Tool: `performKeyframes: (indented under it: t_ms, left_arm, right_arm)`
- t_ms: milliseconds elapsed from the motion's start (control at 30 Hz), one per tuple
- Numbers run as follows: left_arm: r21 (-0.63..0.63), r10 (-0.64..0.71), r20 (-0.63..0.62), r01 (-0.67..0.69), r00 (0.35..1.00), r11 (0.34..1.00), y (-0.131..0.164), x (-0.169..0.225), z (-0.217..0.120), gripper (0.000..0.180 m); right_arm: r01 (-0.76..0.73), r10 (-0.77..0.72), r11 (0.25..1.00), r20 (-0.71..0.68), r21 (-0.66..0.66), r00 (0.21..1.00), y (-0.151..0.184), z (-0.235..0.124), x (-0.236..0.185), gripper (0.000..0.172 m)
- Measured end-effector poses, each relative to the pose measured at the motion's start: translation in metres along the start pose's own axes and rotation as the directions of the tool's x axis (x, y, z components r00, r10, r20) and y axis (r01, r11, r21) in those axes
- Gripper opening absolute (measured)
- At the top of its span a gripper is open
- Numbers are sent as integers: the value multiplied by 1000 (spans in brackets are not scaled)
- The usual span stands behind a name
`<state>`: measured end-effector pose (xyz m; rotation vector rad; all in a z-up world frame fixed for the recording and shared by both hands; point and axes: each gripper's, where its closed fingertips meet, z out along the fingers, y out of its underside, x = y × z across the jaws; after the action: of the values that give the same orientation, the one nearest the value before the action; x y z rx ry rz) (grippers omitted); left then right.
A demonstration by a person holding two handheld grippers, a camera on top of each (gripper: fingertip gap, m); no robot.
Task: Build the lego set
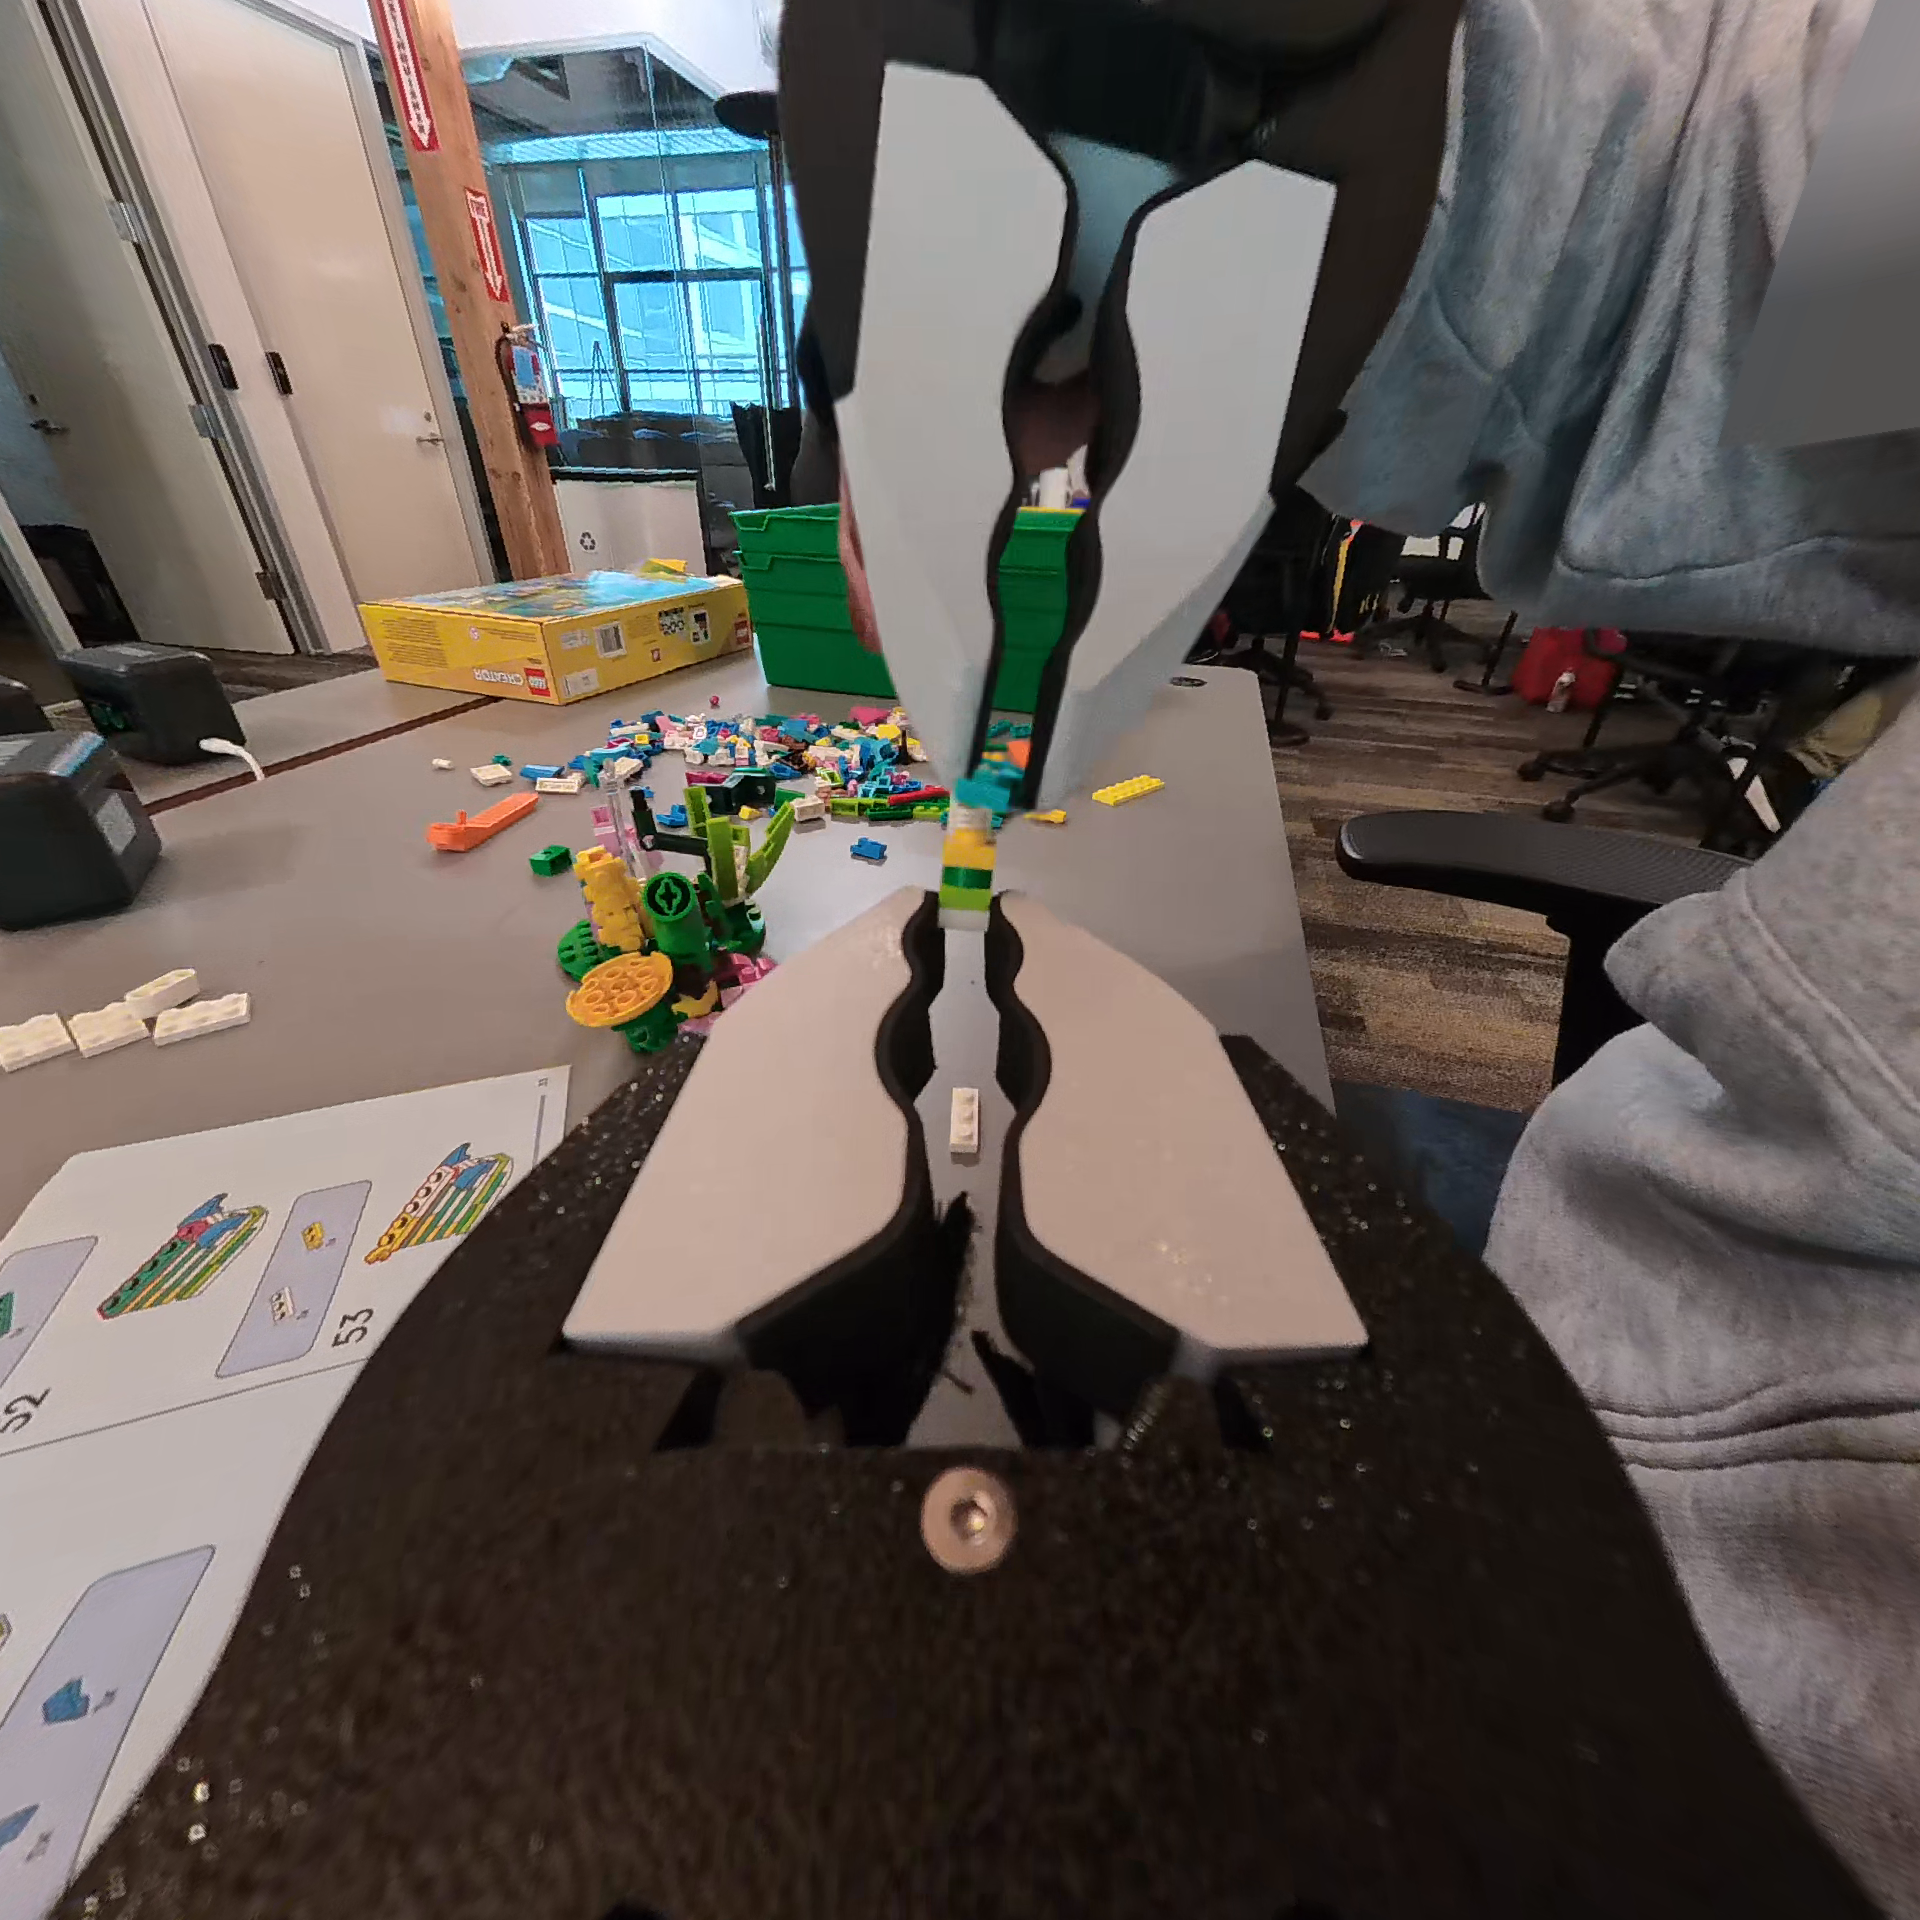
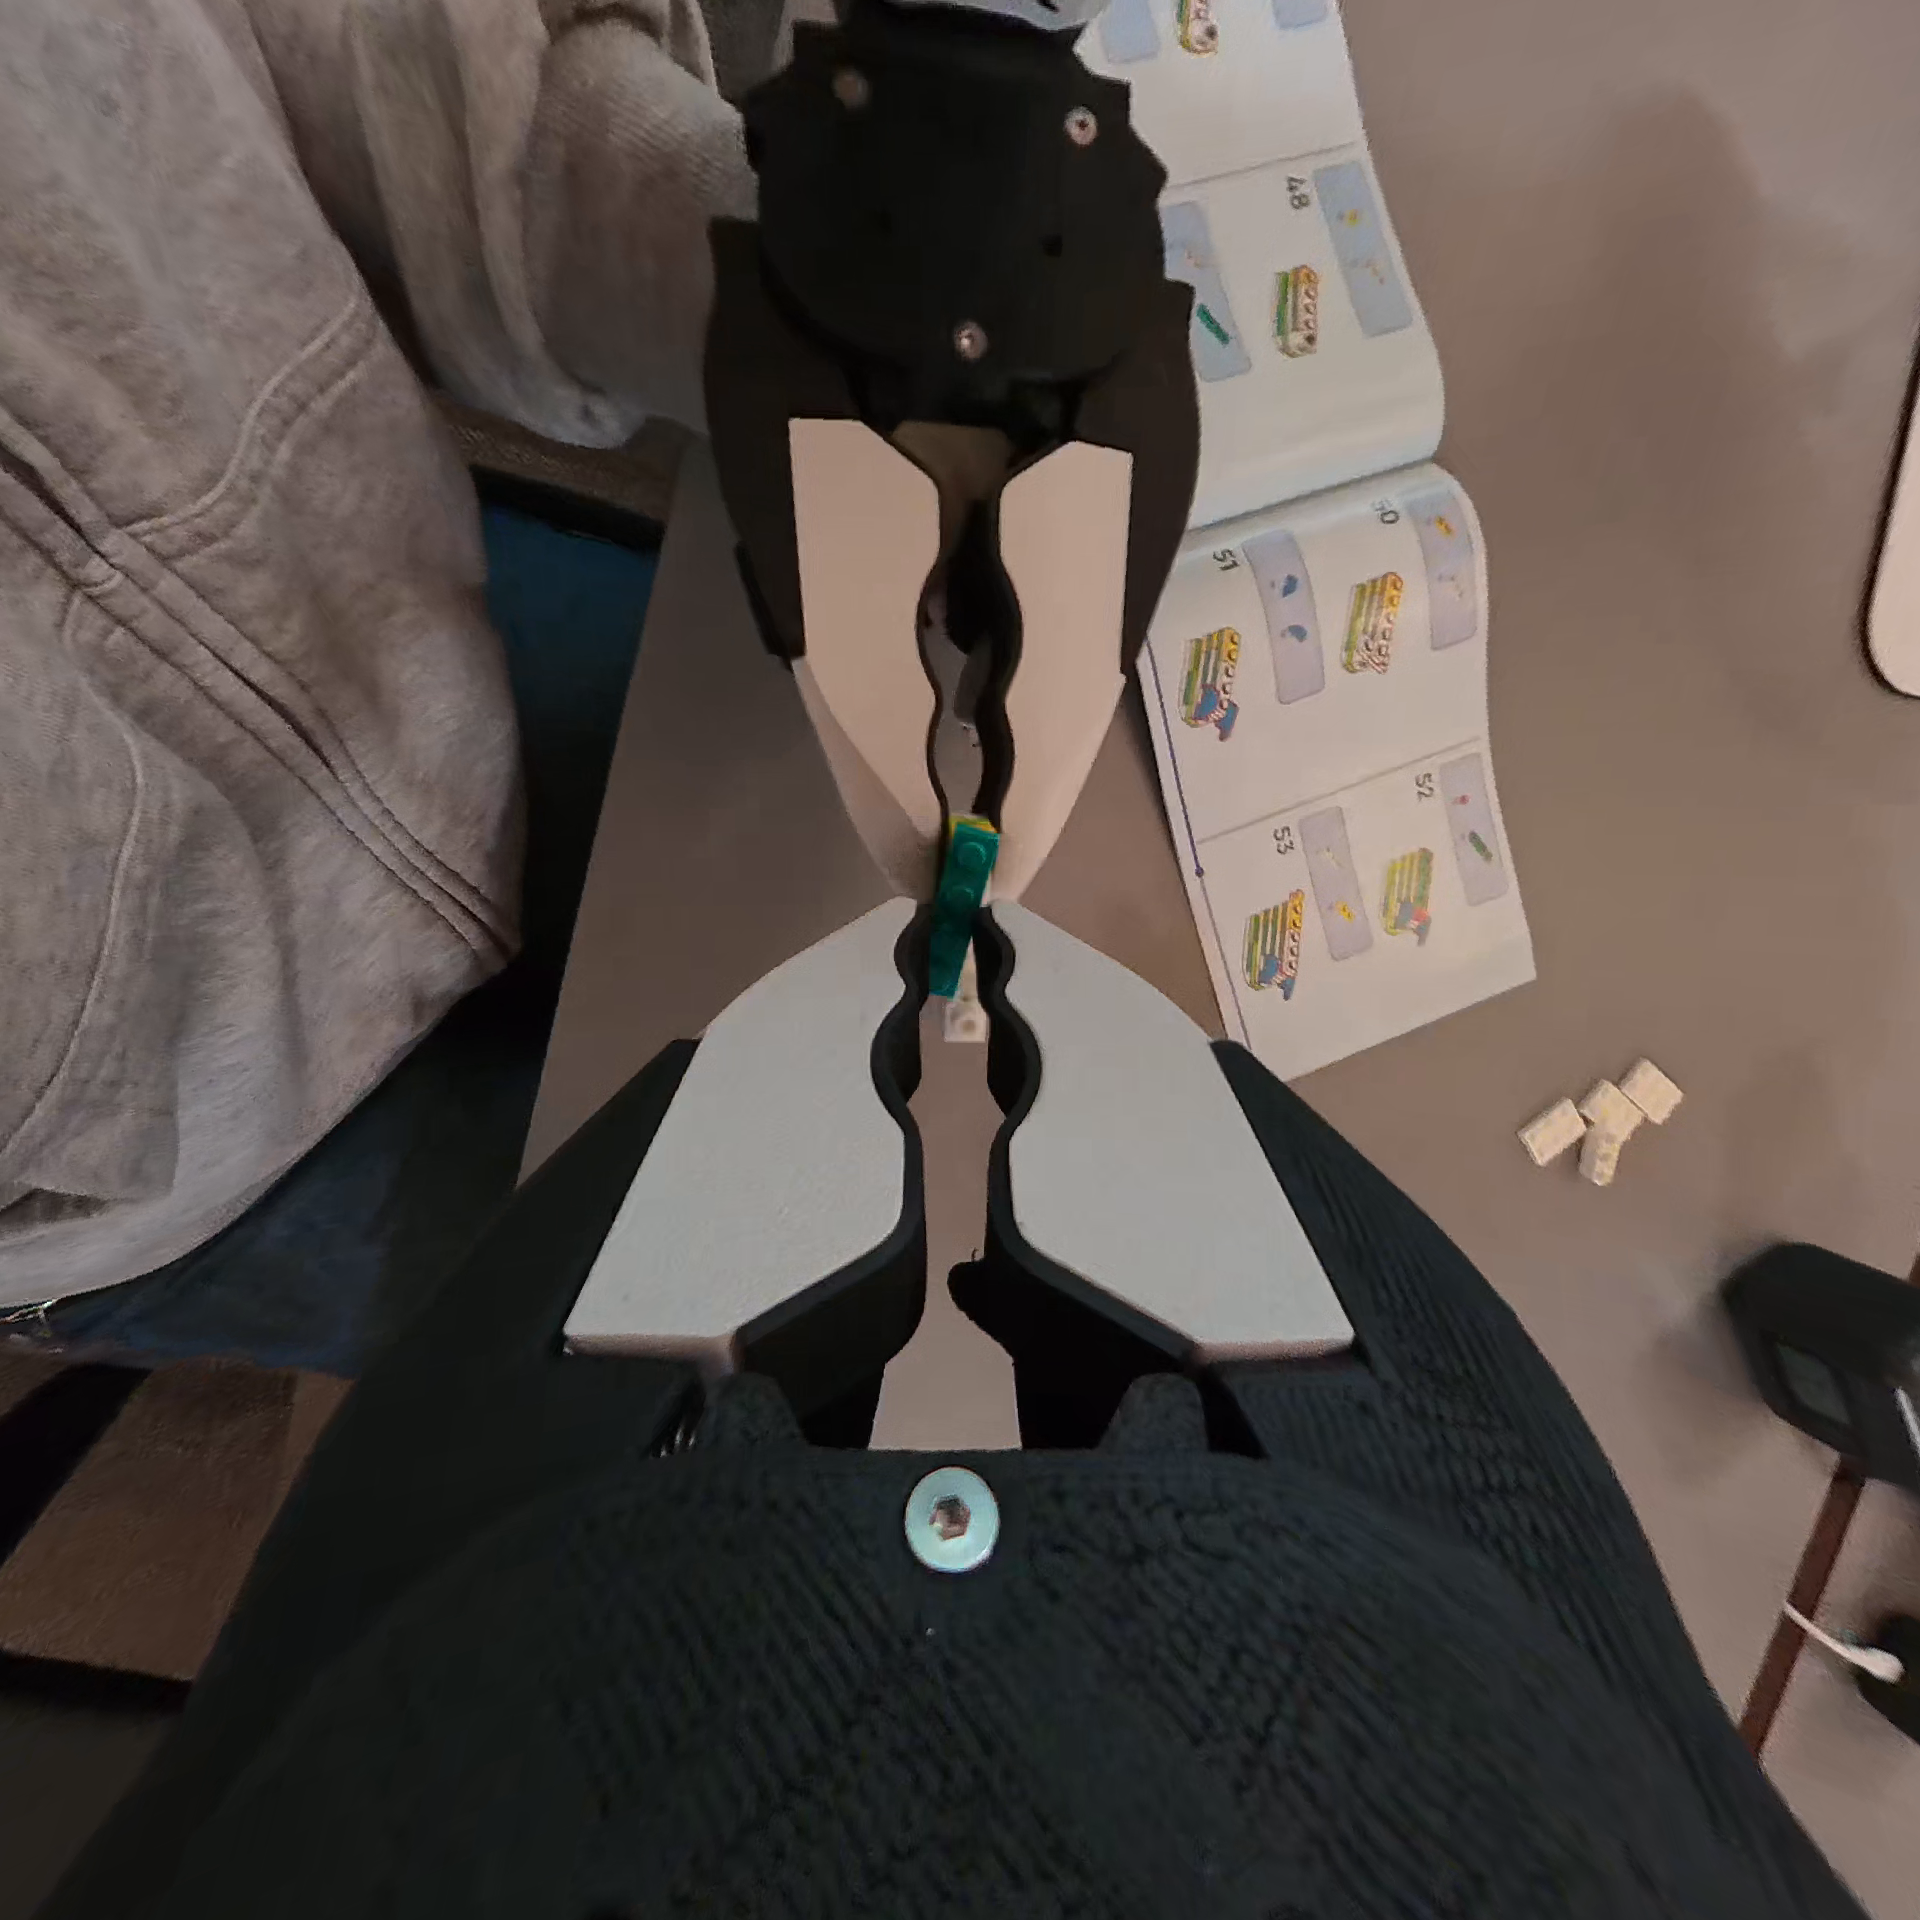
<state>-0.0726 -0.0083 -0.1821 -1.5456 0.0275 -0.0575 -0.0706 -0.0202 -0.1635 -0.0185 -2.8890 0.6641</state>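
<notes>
Two hand-held grippers (image 1: pixel 966 909) (image 2: pixel 954 940) pinch one striped brick stack (image 1: pixel 966 873).

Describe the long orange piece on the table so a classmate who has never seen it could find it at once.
Start at the yellow box at the far side of the grey table. Come nearer, left of the brick pile: the orange piece lies flat and alone. It is the only long orange part, with a small upturned end.
</notes>
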Motion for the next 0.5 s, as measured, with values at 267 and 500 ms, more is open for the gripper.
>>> performKeyframes:
  t_ms: [267,500]
  left_arm:
    - [0,17,-19,-17,1000,1000,0,3,0,8]
    - [-9,50,-40,-50,998,999,1,8,1,8]
  right_arm:
    - [63,-62,997,22,-44,998,1,2,-2,6]
    - [134,-129,986,56,-97,990,3,3,-7,6]
